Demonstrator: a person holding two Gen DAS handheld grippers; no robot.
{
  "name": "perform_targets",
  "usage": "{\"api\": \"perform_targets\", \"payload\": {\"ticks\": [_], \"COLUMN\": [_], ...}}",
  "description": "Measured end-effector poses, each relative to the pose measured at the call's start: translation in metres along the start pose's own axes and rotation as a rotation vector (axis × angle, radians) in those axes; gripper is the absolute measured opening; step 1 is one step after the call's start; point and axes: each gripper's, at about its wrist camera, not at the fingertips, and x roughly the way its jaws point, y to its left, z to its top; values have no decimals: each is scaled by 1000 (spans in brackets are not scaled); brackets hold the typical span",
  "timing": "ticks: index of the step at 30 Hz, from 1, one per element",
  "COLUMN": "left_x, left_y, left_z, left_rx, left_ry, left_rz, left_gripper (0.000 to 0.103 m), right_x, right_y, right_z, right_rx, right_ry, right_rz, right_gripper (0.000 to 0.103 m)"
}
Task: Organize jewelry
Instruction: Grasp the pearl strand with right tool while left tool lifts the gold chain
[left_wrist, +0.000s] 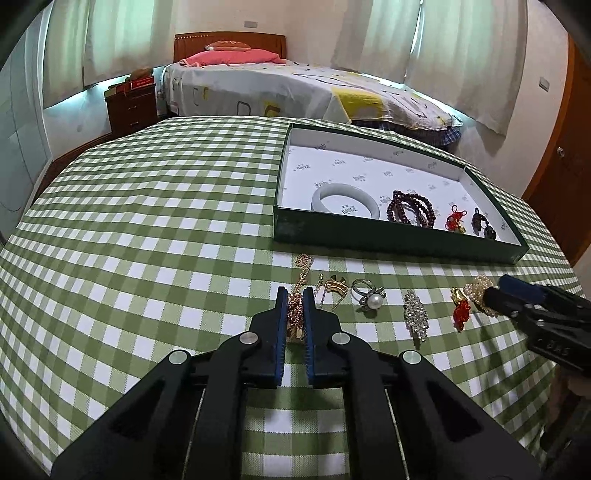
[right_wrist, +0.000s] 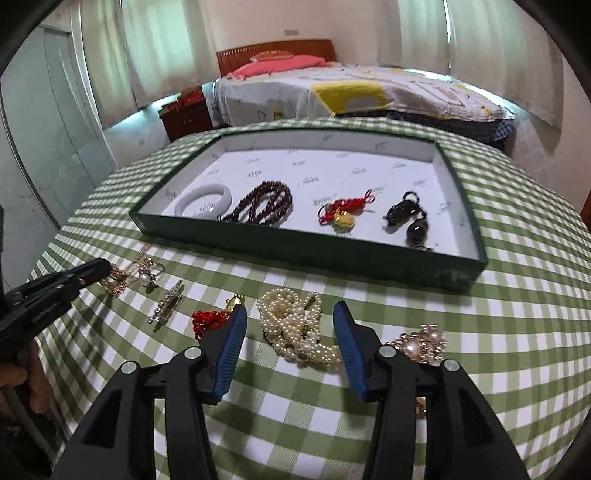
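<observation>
We have 2 fisheye views, each looking forward along its own gripper's fingers, low and close over the checked tablecloth and tilted slightly down. Our left wrist view sits at the left end of the jewelry row, facing the bed, with the green tray ahead to its right. Our right wrist view sits further right, with the tray nearly straight ahead. Both views share the tray, the bed, the curtains, and each catches the other gripper at its edge.
</observation>
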Motion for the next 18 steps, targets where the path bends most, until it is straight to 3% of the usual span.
{"api": "perform_targets", "payload": {"ticks": [4,6,8,18], "left_x": [-2,-3,-4,-22], "left_y": [0,-1,-1,-8], "left_z": [0,0,0,2], "left_rx": [0,0,1,14], "left_ry": [-4,-4,-5,-41], "left_rz": [-2,-2,-3,-13], "left_gripper": [8,8,8,8], "right_x": [4,3,1,-21], "right_y": [0,1,0,-4], "right_z": [-3,-5,-8,-12], "right_rx": [-18,-31,-35,-6], "right_ry": [18,17,12,-44], "right_rz": [-15,-27,-31,-20], "right_gripper": [48,40,20,17]}}
